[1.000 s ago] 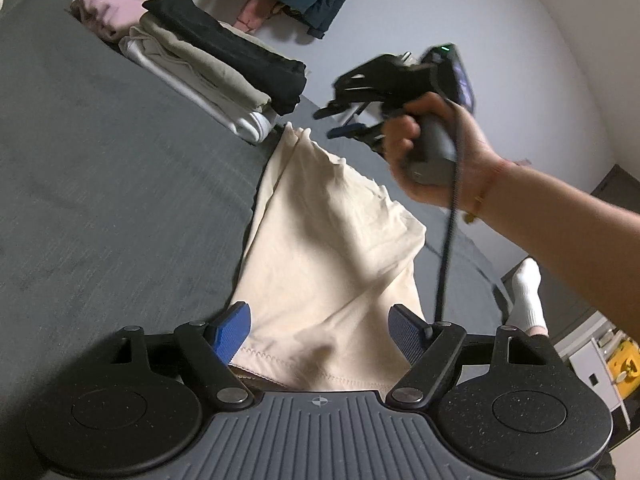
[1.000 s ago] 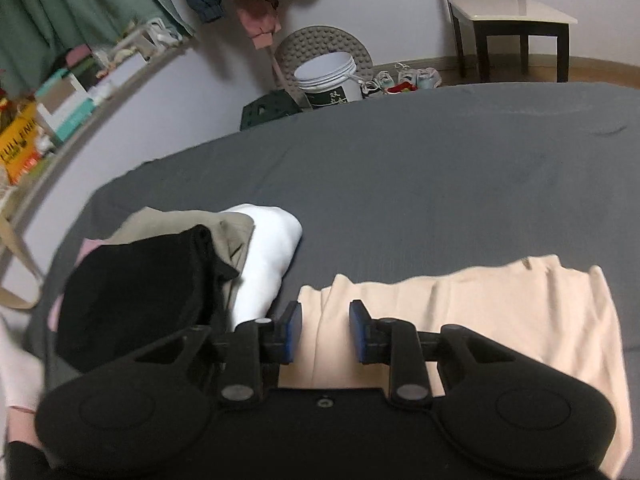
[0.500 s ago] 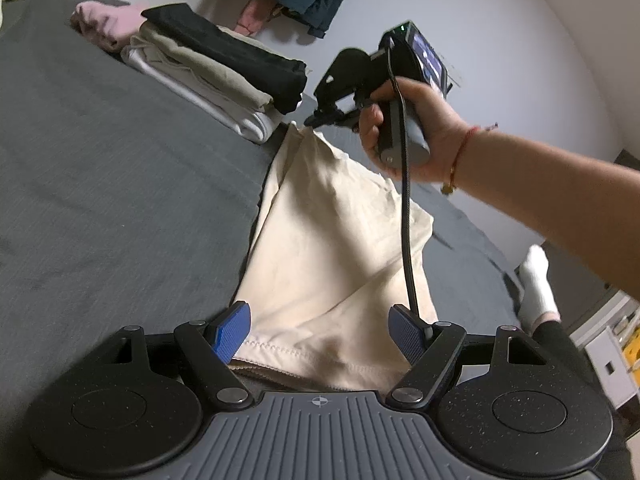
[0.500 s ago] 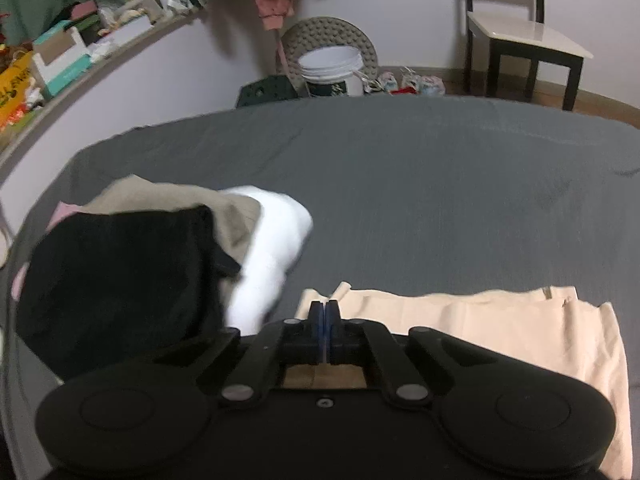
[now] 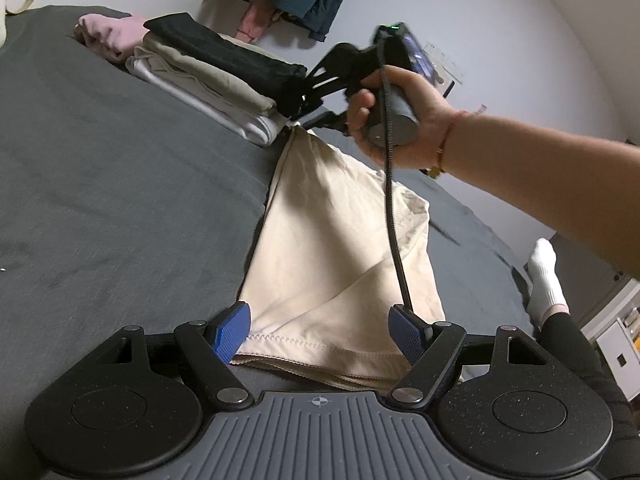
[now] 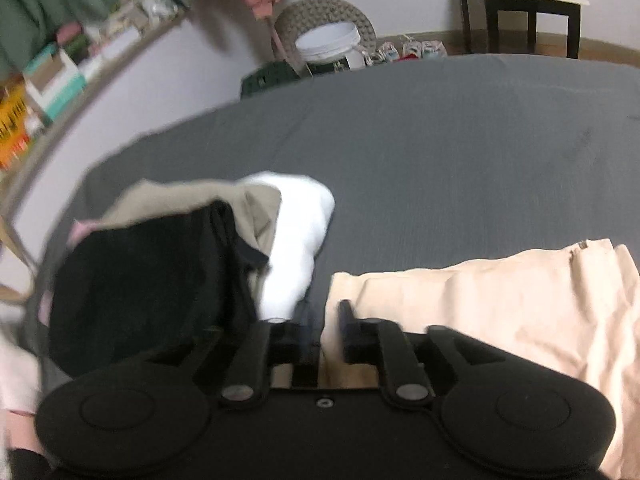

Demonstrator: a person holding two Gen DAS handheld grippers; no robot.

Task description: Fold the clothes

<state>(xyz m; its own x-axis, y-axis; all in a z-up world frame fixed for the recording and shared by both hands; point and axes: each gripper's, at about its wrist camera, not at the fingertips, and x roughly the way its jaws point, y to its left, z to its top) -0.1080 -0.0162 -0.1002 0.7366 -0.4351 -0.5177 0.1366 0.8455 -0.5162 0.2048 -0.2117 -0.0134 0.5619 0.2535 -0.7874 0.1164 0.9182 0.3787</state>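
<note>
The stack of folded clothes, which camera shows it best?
The left wrist view: the stack of folded clothes is sharp, side-on, layers of black, khaki, white and pink distinct. The right wrist view shows it blurred, from above, layers overlapping.

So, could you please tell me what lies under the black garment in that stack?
Under the black garment lie an olive one, then a white one; anything beneath those is covered.

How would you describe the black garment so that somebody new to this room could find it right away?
Start at the dark grey bed and find the stack of folded clothes at its far edge. The black garment lies on top, above an olive piece and a white one; it is the stack's only black item.
</note>
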